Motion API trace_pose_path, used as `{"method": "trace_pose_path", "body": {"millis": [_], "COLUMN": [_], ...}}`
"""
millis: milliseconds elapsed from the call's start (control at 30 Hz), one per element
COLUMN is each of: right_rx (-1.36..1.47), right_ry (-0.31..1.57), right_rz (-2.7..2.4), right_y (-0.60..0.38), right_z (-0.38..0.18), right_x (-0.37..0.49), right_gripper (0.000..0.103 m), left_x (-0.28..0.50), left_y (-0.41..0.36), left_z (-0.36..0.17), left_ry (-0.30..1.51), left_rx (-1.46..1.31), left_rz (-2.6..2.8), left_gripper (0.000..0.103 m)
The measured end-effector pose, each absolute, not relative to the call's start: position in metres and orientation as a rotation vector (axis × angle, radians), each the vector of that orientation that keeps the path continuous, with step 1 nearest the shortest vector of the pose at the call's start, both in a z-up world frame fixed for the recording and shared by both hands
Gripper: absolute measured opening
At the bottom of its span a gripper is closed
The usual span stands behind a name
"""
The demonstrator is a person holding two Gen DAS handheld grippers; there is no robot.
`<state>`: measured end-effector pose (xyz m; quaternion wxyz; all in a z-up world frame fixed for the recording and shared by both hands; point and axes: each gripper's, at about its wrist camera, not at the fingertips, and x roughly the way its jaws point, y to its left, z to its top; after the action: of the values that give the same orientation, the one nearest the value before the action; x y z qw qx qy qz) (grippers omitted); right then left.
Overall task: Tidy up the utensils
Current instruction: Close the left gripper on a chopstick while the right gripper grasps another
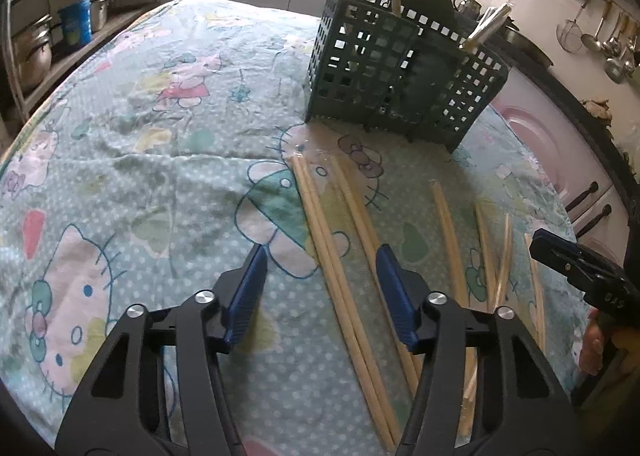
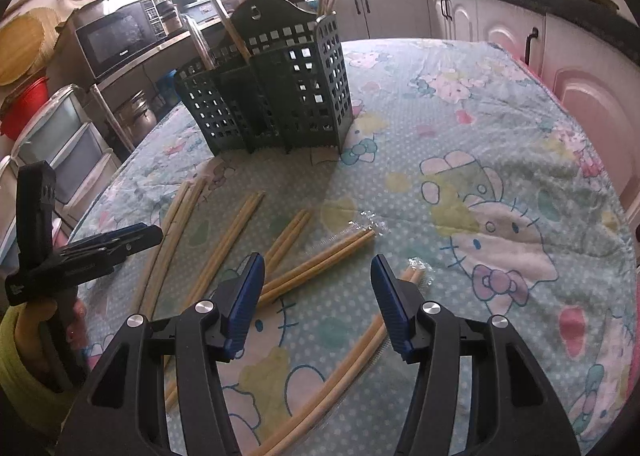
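Note:
A dark green lattice utensil holder [image 1: 400, 68] stands on the table, with a few chopsticks and utensils upright in it; it also shows in the right wrist view [image 2: 276, 96]. Several pairs of wooden chopsticks [image 1: 340, 256] in clear wrappers lie side by side on the cloth in front of it, also in the right wrist view [image 2: 316, 264]. My left gripper [image 1: 320, 280] is open and empty, low over one pair. My right gripper [image 2: 316, 288] is open and empty above the chopsticks; it appears at the right edge of the left wrist view [image 1: 576, 268].
The table is covered by a Hello Kitty cloth [image 1: 140, 136]. Kitchen cabinets [image 2: 580, 68] run along the right side, and shelves with pots [image 1: 36, 52] and a microwave [image 2: 116, 36] stand on the left. Ladles hang on the wall [image 1: 608, 44].

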<state>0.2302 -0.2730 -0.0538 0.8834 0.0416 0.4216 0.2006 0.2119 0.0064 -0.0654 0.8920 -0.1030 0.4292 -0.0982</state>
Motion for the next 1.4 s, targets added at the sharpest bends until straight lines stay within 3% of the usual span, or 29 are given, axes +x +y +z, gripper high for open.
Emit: {"method": "trace_pose_path", "body": {"millis": [133,500,1167,1400], "right_rx": [0.108,0.143,0.196,0.222], "right_ry": [0.910,0.969,0.997,0.983], "right_rz": [0.414,0.376,0.351,0.383], "right_y": [-0.274,-0.272,-0.274,-0.275], "right_z": [-0.061,-0.073,-0.073,-0.065], "right_x": [0.239,0.266,0.311,0.315], "right_gripper": [0.052,0.045,0.012,0.008], "left_x": [0.218,0.238,0.264,0.277], "left_y": [0.010,0.011,0.022,0.023], "left_z": [-0.067,-0.069,-0.067,-0.067], "left_ry": [0.894,0.905,0.927,0.955], "left_rx": [-0.210,-0.196,-0.207,-0.208], "left_rz": [-0.189,-0.178,-0.174,-0.176], "left_gripper": [0.041,0.041,0.030,0.025]}}
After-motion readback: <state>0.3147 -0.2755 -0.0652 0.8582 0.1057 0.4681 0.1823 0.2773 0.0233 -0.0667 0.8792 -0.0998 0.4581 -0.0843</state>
